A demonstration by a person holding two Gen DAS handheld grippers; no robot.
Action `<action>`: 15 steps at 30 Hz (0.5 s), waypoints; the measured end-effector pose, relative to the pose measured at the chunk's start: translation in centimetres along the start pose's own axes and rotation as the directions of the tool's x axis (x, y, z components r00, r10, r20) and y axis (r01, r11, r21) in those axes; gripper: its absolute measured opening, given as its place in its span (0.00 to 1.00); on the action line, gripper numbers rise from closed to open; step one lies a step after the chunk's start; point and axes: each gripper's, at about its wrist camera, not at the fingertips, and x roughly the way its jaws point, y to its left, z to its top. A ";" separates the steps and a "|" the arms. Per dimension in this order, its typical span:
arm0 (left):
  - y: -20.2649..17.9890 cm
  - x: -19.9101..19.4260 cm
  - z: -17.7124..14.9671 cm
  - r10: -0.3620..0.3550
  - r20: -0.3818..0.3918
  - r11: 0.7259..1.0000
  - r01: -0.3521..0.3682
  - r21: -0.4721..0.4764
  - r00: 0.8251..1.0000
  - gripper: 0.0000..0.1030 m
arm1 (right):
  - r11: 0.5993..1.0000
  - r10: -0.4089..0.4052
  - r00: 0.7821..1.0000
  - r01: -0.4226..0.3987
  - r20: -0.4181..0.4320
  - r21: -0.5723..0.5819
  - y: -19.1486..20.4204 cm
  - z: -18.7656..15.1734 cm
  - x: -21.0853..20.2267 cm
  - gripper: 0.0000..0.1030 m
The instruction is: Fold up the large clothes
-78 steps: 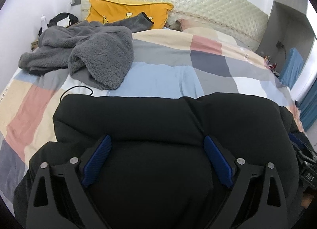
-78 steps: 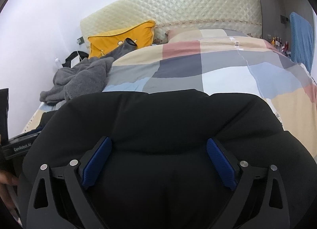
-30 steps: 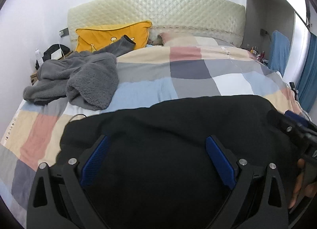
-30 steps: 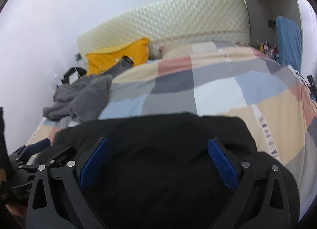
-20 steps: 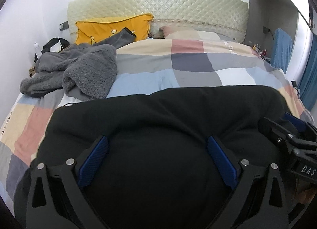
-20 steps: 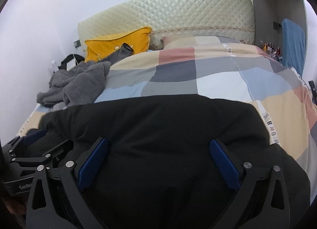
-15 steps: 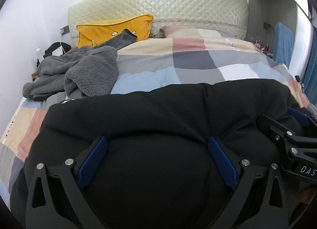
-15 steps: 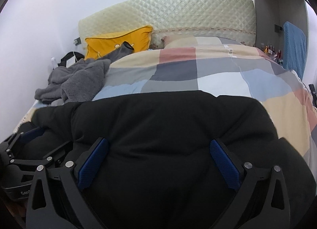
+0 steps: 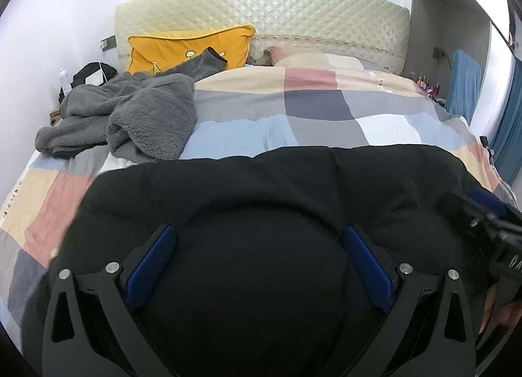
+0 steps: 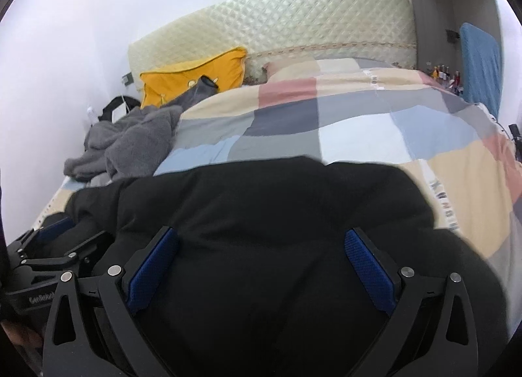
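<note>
- Across the near end of the bed lies the black padded jacket (image 9: 261,201), bulked up and filling the lower half of both wrist views, on top of the patchwork duvet (image 9: 313,116).
- Left claw (image 9: 257,263): spread wide, its blue pads (image 9: 151,266) set far apart, with the jacket's black fabric bulging between them; I cannot tell whether the pads press into the cloth.
- Right claw (image 10: 261,263): also spread wide, its blue pads (image 10: 370,269) flanking a mound of the same jacket.
- Each claw shows at the edge of the other's view, both at the jacket's near side.
- Beyond the jacket, toward the headboard (image 9: 261,15), the duvet's coloured squares lie bare.
- Left of the jacket's far edge, a grey fleece garment (image 9: 130,116) lies crumpled on the duvet.
- Behind the fleece, a yellow cushion (image 9: 182,47) leans against the headboard.
- Right of the bed hangs a blue towel (image 10: 479,64).
</note>
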 end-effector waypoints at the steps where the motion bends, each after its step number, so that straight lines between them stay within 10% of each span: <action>1: 0.2 -0.6 0.1 0.005 0.003 1.000 -0.005 -0.002 1.000 0.99 | 1.000 -0.011 1.000 0.011 0.011 -0.003 -0.3 0.3 -0.8 1.00; 15: 1.6 -17.0 3.5 -0.071 0.157 0.997 0.076 -0.026 0.985 0.99 | 0.999 0.048 0.968 -0.043 0.246 -0.027 1.9 6.4 -17.5 1.00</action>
